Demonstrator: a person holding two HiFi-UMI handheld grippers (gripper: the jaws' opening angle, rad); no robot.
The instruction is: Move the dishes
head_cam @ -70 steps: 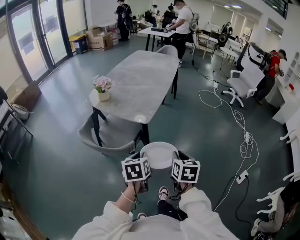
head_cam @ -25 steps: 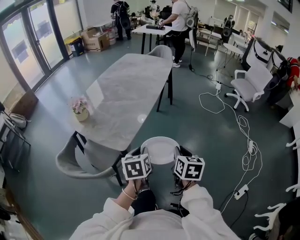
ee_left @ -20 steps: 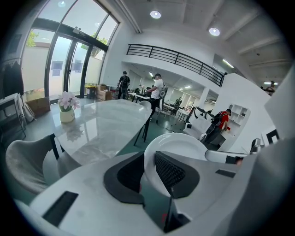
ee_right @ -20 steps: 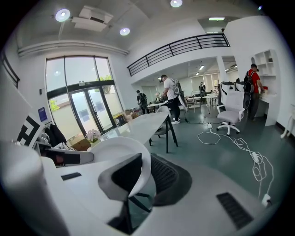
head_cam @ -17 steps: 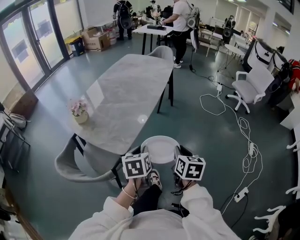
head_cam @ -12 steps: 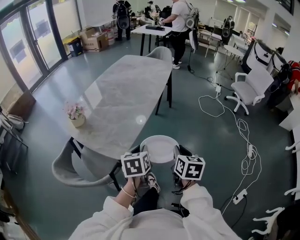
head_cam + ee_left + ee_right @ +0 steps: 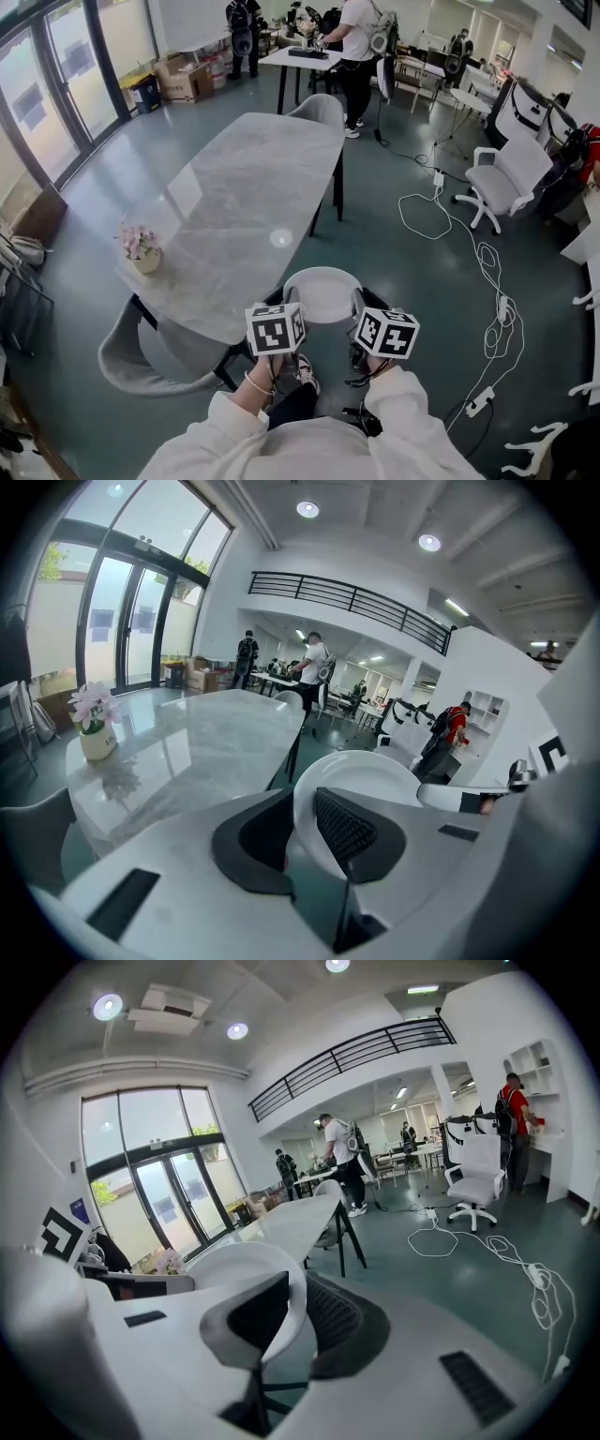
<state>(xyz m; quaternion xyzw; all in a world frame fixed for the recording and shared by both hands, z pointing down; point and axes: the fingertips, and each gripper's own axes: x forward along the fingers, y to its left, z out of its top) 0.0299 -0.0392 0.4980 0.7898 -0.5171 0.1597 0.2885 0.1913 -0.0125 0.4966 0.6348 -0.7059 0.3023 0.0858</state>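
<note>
White plate (image 7: 322,292) hangs level and face up, just off the near end of the grey marble table (image 7: 246,192). The left gripper (image 7: 284,300) pinches its left rim and the right gripper (image 7: 360,304) its right rim, both sets of jaws closed on it. Near the table's left edge, a pot (image 7: 142,260) holds pink flowers.

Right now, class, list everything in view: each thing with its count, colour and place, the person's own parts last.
plate: one, white, between both grippers
table: one, grey marble, centre
flower pot: one, pink blooms, on table's left edge
grey chairs: two, one at each table end
office chair: one, white, right
cables: white, floor, right
left gripper: one, white, shut on plate's left rim
right gripper: one, white, shut on plate's right rim
sleeves: two, white, bottom
</note>
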